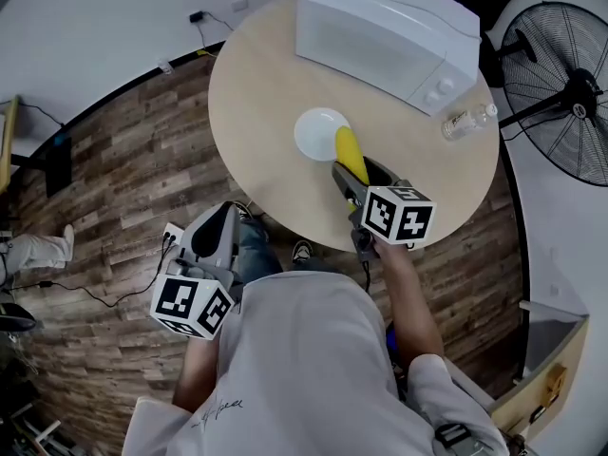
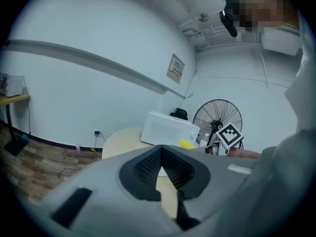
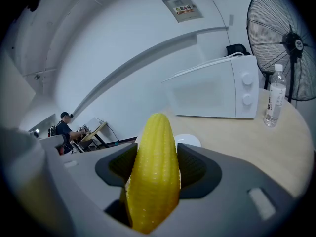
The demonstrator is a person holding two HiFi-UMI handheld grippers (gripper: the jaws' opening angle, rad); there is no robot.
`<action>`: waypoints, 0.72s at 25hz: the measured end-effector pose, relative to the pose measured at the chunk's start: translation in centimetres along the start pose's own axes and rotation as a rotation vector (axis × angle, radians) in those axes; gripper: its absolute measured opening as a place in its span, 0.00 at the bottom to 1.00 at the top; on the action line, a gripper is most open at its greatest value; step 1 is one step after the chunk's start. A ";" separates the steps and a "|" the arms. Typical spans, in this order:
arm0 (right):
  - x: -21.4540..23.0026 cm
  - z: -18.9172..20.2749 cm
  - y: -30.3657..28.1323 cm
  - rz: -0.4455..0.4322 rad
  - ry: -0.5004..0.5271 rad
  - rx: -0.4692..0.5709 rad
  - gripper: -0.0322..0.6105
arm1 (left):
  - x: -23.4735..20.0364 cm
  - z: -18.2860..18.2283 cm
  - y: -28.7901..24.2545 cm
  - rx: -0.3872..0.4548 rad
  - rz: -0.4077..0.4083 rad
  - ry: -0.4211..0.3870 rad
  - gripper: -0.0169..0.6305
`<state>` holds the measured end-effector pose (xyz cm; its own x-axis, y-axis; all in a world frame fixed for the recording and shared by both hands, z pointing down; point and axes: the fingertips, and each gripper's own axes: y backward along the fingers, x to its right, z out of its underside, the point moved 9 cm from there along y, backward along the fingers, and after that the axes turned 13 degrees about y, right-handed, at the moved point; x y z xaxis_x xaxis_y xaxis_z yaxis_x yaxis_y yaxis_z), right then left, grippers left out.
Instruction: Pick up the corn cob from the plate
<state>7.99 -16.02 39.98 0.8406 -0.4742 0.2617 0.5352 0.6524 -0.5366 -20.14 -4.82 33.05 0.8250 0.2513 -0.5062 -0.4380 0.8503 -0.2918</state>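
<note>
Left gripper [image 1: 226,218]: held off the near-left edge of the round table [image 1: 266,93], jaws closed together with nothing between them. Its cube bears black-and-white square markers and no lettering. White plate [image 1: 313,133]: sits near the table's centre. Corn cob [image 1: 350,152]: yellow and tapered, with even rows of small kernels running along its length. It lies over the plate's right rim; contact with the plate cannot be determined. Right gripper [image 1: 359,174]: jaws clamped on the cob's two sides, the pointed end projecting forward past the pads. Its cube carries the same marker pattern. White microwave [image 1: 385,31]: stands at the far side of the table with two round knobs and no legible brand. Clear water bottle [image 1: 465,122]: lies beside the microwave, label unreadable. Wall sign [image 3: 182,7]: carries red print too small to read. Floor fan [image 1: 560,88]: stands right of the table.
</note>
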 end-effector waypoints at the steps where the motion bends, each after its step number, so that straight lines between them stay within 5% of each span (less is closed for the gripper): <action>1: 0.0 0.0 0.3 0.001 0.003 0.005 0.47 | 0.0 0.0 0.0 -0.001 0.000 -0.001 0.01; 18: -1.2 -0.6 4.3 -0.005 0.033 0.081 0.47 | 0.1 0.2 -0.6 -0.008 -0.009 0.001 0.01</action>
<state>9.18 -13.01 36.85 0.8355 -0.4957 0.2371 0.5453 0.6950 -0.4687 -19.71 -5.23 33.38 0.8284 0.2437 -0.5043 -0.4338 0.8487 -0.3026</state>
